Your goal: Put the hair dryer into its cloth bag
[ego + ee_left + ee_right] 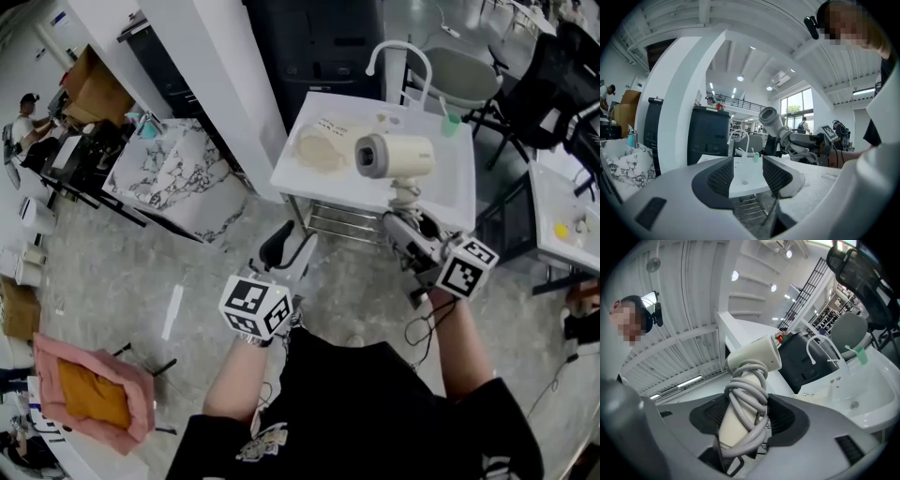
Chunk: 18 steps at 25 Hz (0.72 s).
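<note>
So the dryer [394, 155] is held up over the near part of the table [448, 178], barrel turned toward the bag [322, 150]. It's clamped by the handle in the right gripper [405, 214], with the cord [749, 380] wound round that handle between the jaws. The bag is lying flat and crumpled on the table's left half, a bit in from the left edge and just beside the dryer's mouth, not touched by anything.

The left gripper [747, 176] is kept low, off the table's near left corner. Its jaws are spread wide with nothing between them, only the tabletop seen past them.

Room-wise, the back edge is taken up by a faucet [398, 56] and a green cup [452, 122]. The strip between bag and front edge is bare. Open floor [187, 281] is left on the near and left sides, as far as a marble counter [173, 173].
</note>
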### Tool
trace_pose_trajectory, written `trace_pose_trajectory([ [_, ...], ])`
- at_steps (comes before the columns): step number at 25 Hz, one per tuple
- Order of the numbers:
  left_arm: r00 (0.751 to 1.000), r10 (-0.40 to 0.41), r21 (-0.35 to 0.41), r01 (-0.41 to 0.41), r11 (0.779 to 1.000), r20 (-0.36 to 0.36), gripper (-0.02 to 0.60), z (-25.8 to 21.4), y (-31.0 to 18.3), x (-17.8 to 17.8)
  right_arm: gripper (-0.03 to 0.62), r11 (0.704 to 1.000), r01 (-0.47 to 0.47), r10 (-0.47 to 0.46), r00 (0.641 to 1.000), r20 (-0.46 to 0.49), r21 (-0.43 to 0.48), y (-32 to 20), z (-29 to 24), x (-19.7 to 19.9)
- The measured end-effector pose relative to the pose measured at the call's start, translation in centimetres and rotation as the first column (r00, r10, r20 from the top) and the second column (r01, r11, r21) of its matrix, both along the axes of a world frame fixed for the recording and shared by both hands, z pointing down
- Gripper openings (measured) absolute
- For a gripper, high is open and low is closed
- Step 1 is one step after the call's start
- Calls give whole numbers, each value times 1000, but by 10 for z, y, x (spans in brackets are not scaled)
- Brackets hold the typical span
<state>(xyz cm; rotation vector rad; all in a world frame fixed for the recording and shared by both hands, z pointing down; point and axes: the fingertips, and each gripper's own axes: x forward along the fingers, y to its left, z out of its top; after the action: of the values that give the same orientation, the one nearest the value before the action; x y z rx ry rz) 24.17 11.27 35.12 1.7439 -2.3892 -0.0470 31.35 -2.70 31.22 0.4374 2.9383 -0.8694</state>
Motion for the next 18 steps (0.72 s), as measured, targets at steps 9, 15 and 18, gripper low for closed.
trace_pose_trajectory([
  [9,999,41,13,-41,999,-10,183,-8,6,-59,252,997,-69,69,998,-6,-16,2,-5,-46],
  [15,996,86,14,-86,996,-18,183,-8,11,-98,252,993,-117,117,993,-6,-7,5,-7,-77],
  [18,994,104,16,-104,994,-26,183,-4,16,-120,252,990,-141,141,990,-13,-5,10,-4,-94],
])
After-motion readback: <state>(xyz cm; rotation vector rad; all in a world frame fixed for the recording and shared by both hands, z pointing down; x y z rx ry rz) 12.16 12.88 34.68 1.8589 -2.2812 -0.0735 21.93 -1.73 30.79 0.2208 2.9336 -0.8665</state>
